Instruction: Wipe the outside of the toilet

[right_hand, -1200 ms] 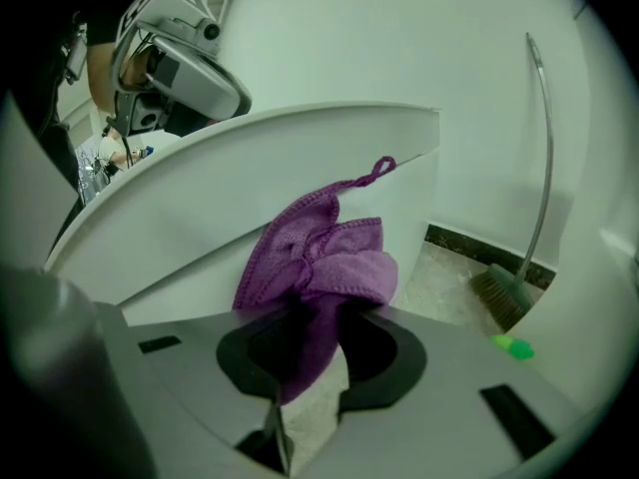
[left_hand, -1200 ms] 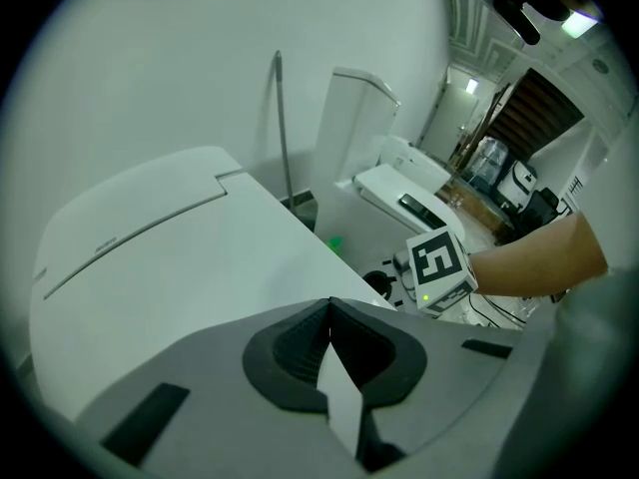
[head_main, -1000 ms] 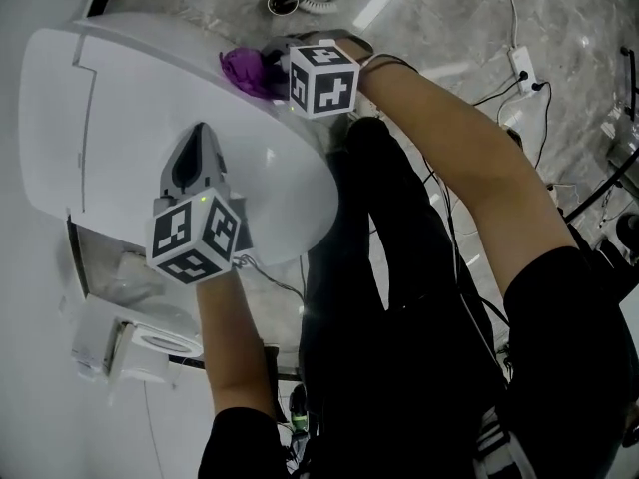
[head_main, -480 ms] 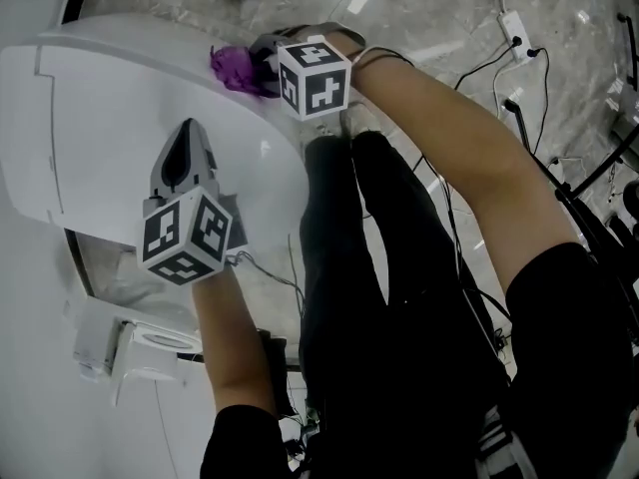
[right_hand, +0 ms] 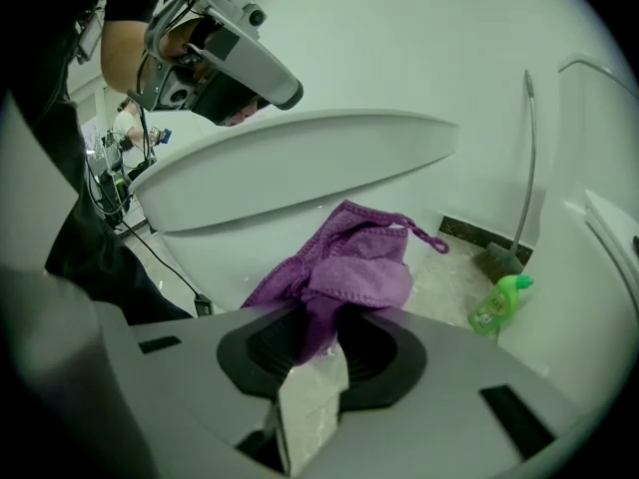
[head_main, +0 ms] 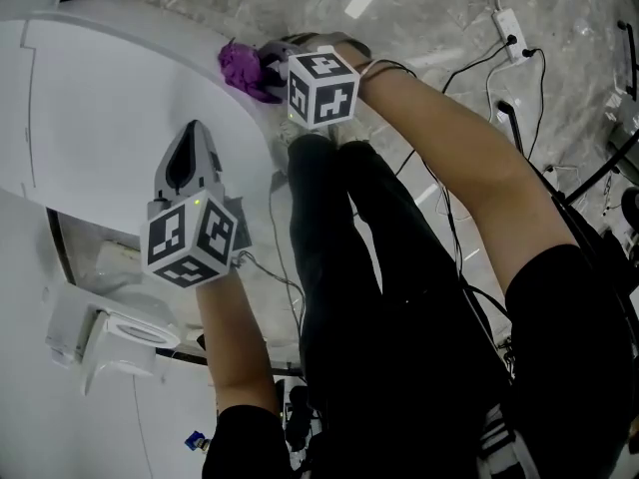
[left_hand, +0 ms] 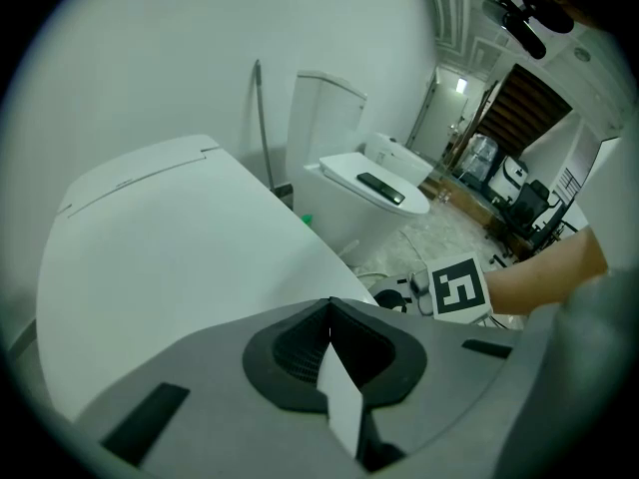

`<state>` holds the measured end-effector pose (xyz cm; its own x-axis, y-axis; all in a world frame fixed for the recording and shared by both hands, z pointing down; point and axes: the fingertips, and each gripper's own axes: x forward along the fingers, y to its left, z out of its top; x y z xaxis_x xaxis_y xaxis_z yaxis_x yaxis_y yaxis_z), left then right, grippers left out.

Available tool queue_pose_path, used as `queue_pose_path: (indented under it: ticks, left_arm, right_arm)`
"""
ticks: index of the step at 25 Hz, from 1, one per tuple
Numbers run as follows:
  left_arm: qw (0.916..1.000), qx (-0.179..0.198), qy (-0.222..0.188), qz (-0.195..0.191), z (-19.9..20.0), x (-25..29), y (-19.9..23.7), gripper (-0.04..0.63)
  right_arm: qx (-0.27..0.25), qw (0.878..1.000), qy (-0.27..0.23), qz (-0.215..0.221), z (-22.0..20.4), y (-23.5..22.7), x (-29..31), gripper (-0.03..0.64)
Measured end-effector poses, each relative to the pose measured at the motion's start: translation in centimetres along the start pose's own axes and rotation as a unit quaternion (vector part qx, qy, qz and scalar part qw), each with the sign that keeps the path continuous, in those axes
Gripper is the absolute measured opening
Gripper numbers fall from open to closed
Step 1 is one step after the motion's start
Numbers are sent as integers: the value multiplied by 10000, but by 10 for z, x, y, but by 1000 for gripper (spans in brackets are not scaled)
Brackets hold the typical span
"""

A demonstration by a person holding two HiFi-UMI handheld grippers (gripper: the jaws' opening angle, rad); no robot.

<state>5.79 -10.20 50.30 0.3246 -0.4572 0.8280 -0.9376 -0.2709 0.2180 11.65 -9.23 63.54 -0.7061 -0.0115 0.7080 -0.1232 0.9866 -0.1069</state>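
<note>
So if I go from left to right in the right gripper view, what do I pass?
First black cables on the floor → purple cloth, pinched in the right gripper → green bottle. The toilet spreads across most of the view, so it has no single place.

Cloth (right_hand: 349, 262) at toilet (right_hand: 220, 233) side, bottle (right_hand: 496, 304) on floor (right_hand: 449, 272) near it, left gripper (head_main: 193, 133) above lid (head_main: 110, 118)
</note>
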Motion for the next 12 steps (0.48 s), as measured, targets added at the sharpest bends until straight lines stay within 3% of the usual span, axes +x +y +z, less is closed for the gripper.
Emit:
queue_pose_path:
  ticks: [12]
  left_arm:
    - [9997, -200, 51, 95, -71, -47, -38, 9]
  right_arm:
    - [-28, 9997, 6, -224, -7, 60, -10, 55]
